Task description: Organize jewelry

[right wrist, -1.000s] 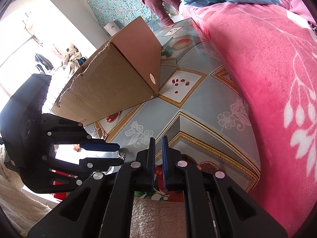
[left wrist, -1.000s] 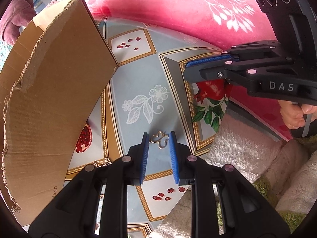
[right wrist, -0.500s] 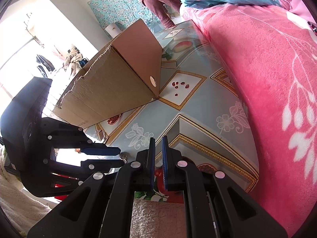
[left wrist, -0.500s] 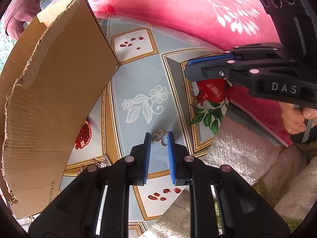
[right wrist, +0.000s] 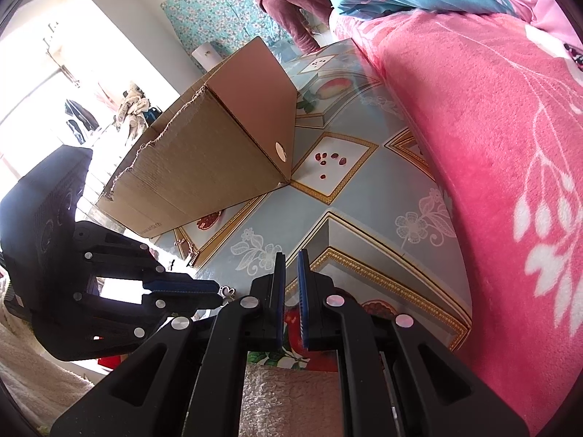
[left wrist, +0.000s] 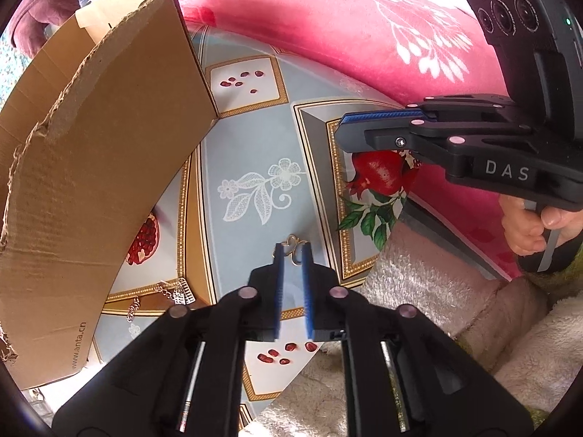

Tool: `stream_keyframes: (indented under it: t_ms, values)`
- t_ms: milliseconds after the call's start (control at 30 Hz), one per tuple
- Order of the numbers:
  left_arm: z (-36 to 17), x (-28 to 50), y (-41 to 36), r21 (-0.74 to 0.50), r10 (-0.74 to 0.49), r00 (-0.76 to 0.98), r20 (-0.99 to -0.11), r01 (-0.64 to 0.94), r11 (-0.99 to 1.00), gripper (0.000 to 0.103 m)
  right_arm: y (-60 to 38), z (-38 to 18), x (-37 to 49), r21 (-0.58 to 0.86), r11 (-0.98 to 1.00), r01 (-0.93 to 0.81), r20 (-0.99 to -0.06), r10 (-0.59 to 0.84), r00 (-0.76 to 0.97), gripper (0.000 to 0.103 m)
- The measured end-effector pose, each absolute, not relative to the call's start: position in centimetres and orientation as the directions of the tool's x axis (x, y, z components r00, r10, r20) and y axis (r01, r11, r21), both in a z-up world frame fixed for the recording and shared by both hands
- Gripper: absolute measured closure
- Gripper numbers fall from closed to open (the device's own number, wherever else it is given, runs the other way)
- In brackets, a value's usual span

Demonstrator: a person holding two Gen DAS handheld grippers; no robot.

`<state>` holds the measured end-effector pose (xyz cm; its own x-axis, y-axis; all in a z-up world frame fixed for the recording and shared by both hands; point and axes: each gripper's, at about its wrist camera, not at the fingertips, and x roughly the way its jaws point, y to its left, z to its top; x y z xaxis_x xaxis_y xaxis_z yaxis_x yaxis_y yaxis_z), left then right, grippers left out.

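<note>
A pink blanket (right wrist: pixel 492 153) with white leaf prints fills the right and far side. Beside it lies the surface (left wrist: pixel 247 145), covered in a blue cloth printed with gold borders, white flowers and pomegranates. A torn cardboard box (left wrist: pixel 91 153) stands on the far left of that cloth, open at the top. Pale fuzzy fabric (left wrist: pixel 419 284) bunches at the near right edge.

The right gripper (left wrist: pixel 344 129) hangs above the pomegranate print to the right, its fingers a narrow gap apart with nothing between them, as the right wrist view (right wrist: pixel 288 284) shows. A hand (left wrist: pixel 528 225) grips its handle.

The left gripper (left wrist: pixel 292 255) is low over the blue cloth, near the middle. Its blue fingers (left wrist: pixel 278 273) sit close together on either side of a small gold charm (left wrist: pixel 293 249), which looks pinched at the tips; whether it is lifted off the cloth I cannot tell. The right wrist view shows the charm (right wrist: pixel 227 291) at those tips.

A silver chain (left wrist: pixel 175 291) with a small pendant lies on the cloth to the near left, just beside the box.
</note>
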<state>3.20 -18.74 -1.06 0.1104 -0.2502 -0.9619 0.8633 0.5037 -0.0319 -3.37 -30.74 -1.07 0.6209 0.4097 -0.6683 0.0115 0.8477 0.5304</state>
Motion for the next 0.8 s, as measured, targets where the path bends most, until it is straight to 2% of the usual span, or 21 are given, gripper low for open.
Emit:
stream_keyframes:
  t_ms: [33,233,433,733,767,800]
  values:
    - [-1.1,3.2,-18.7,-0.038,-0.252,0.108,-0.962,0.858,0.512,0.082,-30.7,-1.1,-3.3,0.531,0.847,0.012,-0.668,0.41,0.621,0.096]
    - [-1.6,3.6,-18.3,-0.063,-0.24,0.09,-0.967,0.823,0.564,0.082,-30.7,-1.2,-3.3,0.534,0.845,0.01,-0.665,0.413,0.622,0.096]
    - [-2.2,2.6,-19.3,0.017,-0.207,0.18,-0.962,0.791,0.612,0.083,-31.0,-1.5,-3.4,0.55,0.835,0.016,-0.656,0.42,0.628,0.096]
    - [-1.7,0.1,-20.6,0.133,-0.189,0.282,-0.941,0.818,0.56,0.084,-31.5,-1.5,-3.7,0.556,0.831,0.015,-0.647,0.422,0.635,0.096]
    - [-1.7,-0.1,-20.6,0.132,-0.193,0.279,-0.941,0.824,0.551,0.103,-31.6,-1.5,-3.7,0.557,0.83,0.016,-0.646,0.421,0.636,0.096]
    - [-1.6,-0.5,-20.9,0.116,-0.198,0.262,-0.945,0.83,0.545,0.103,-31.6,-1.5,-3.7,0.558,0.83,0.017,-0.646,0.421,0.637,0.095]
